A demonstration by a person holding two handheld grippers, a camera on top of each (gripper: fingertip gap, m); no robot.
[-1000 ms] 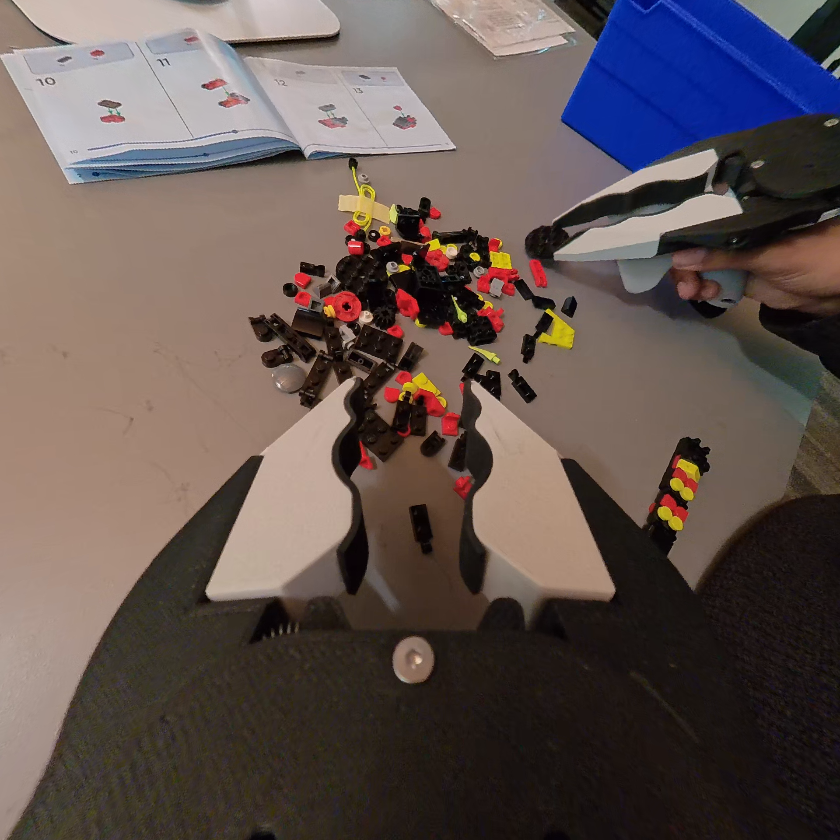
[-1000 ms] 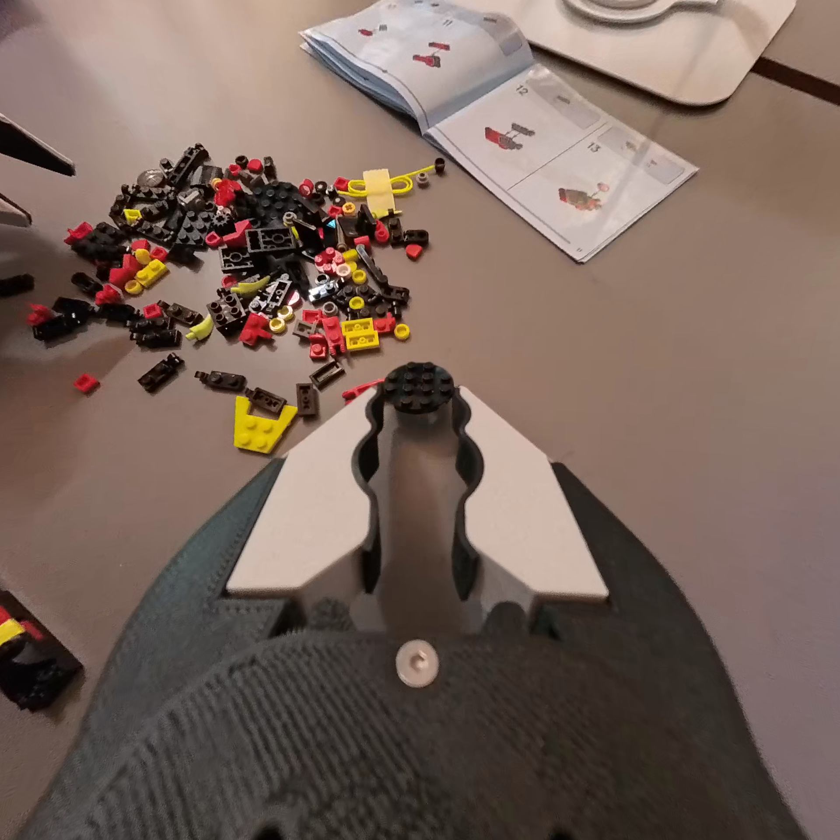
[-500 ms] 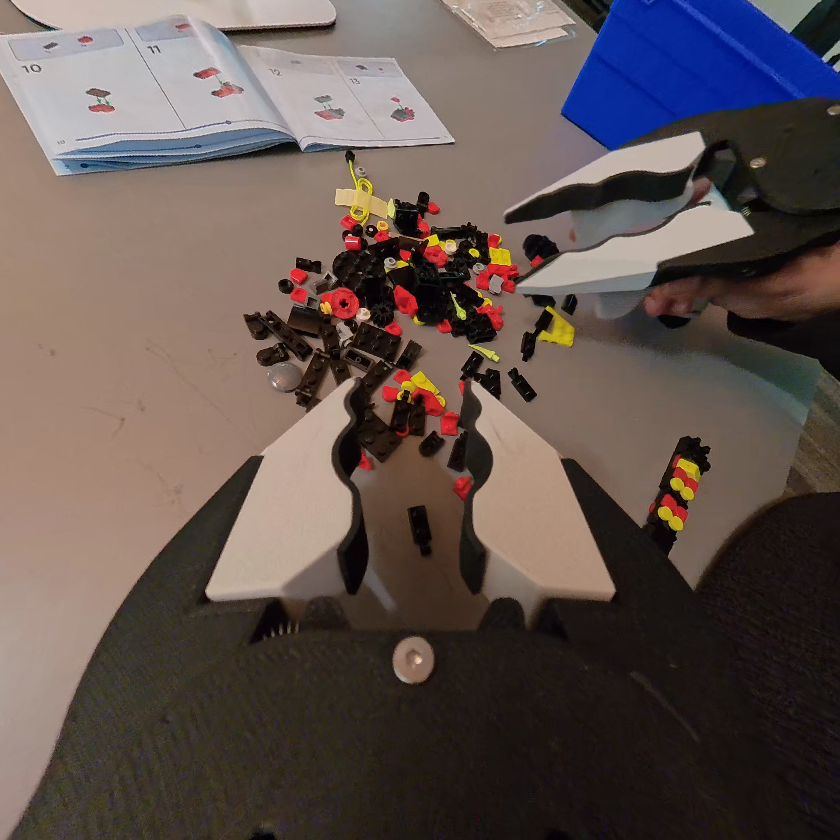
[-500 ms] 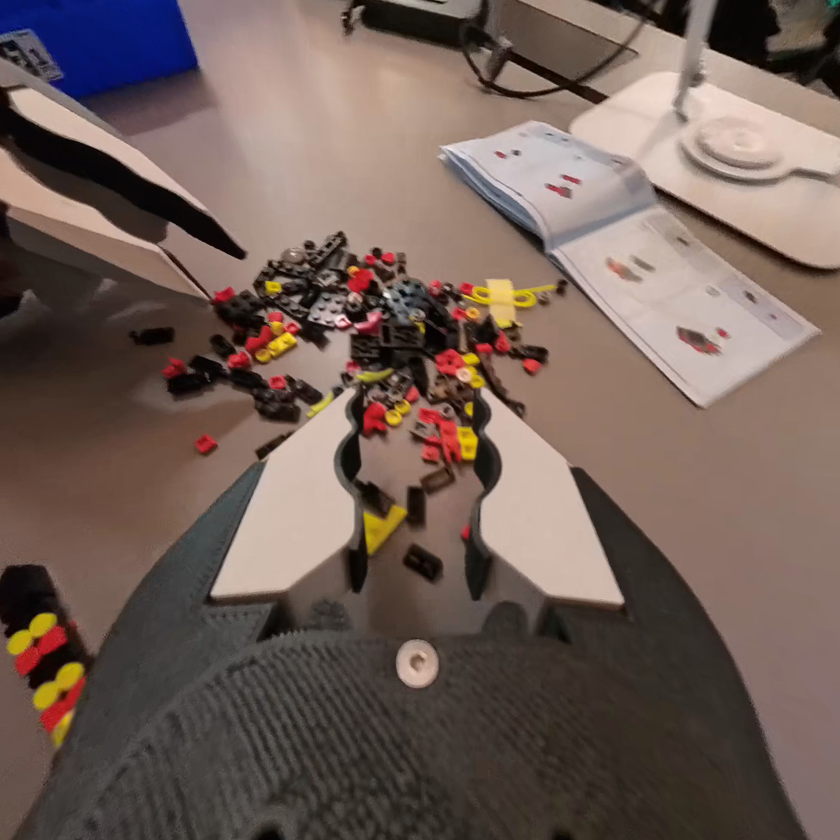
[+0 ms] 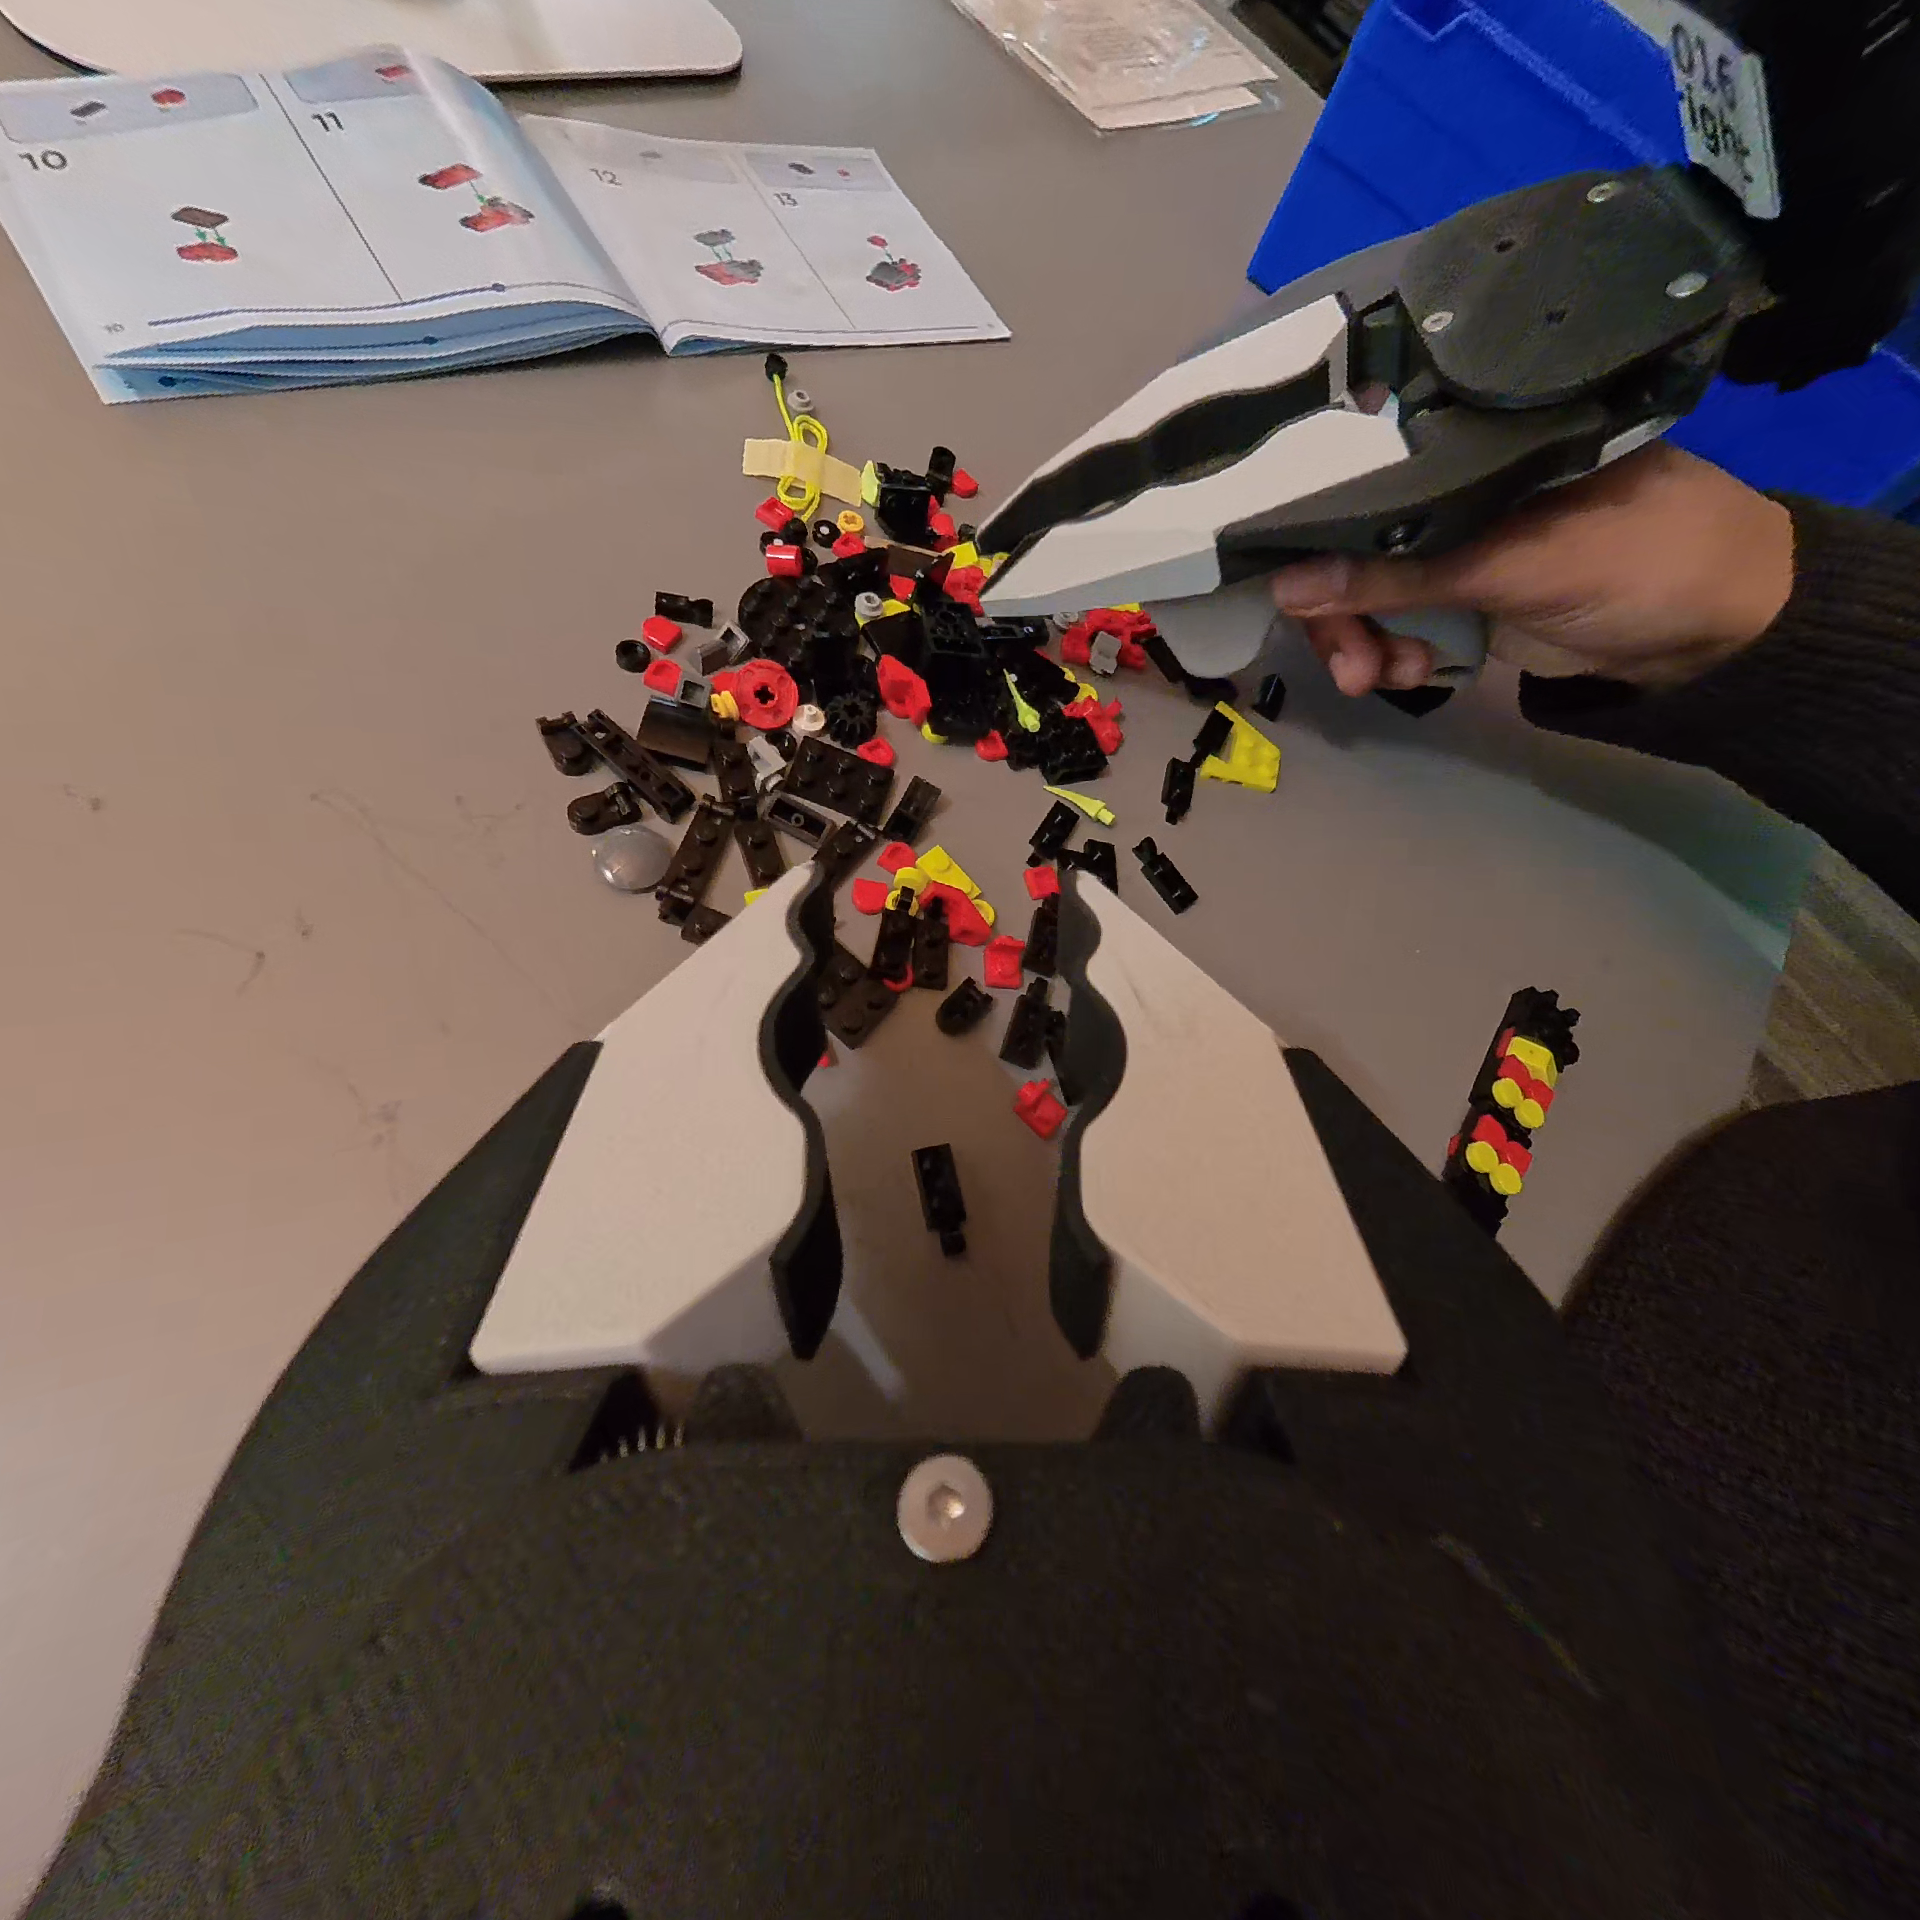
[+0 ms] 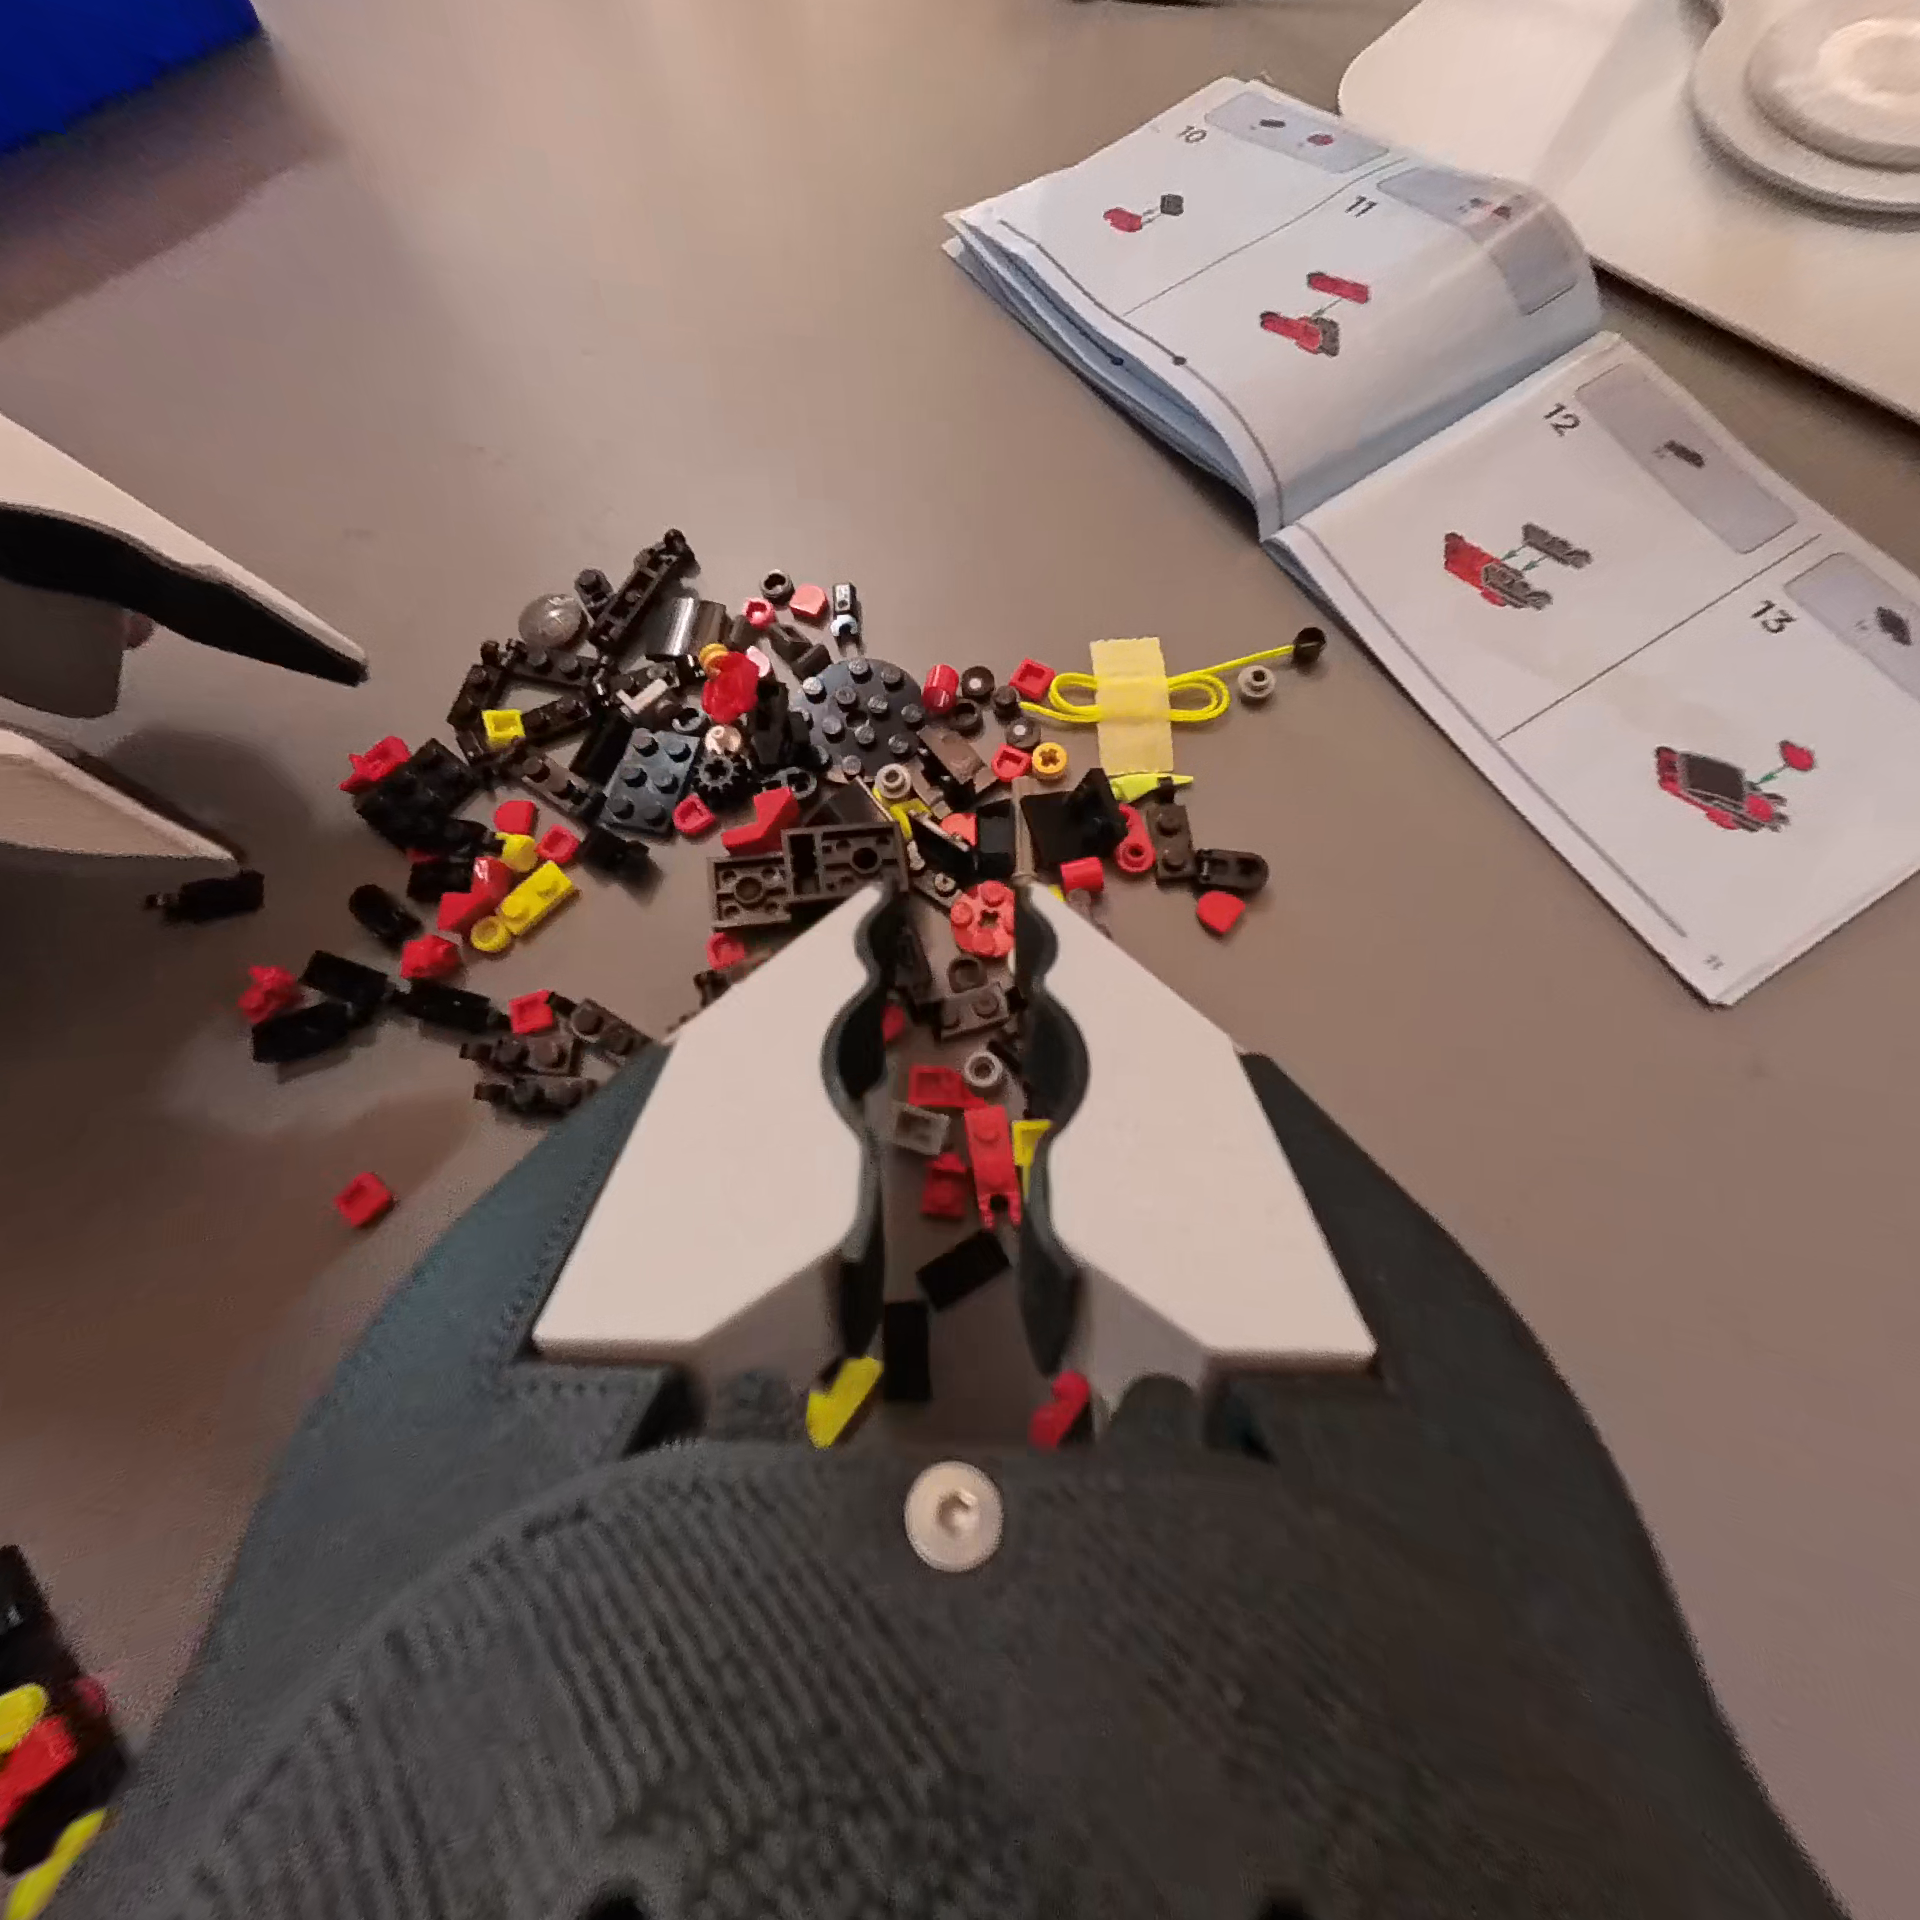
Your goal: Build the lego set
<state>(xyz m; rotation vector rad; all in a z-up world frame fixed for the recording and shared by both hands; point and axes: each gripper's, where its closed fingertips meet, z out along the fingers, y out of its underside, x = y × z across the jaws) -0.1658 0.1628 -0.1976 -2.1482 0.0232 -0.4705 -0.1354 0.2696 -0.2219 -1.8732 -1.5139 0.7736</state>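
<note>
Loose brick pile (image 6: 831,821) at frame centre on grey surface (image 6: 727,312); right hand-held gripper (image 6: 951,904) nearer, tips over pile's near edge, open, empty; left hand-held gripper (image 5: 945,894) open, empty, short of pile; half-built strip (image 5: 1512,1101) lower right, lengthwise away.

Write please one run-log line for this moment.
left gripper: open, empty, near edge of brick pile | right gripper: open, empty, over pile | partial build: on table, apart

an office-like desk: grey table (image 5: 260,727), blue bin (image 5: 1455,156), lamp base (image 6: 1662,156).
</note>
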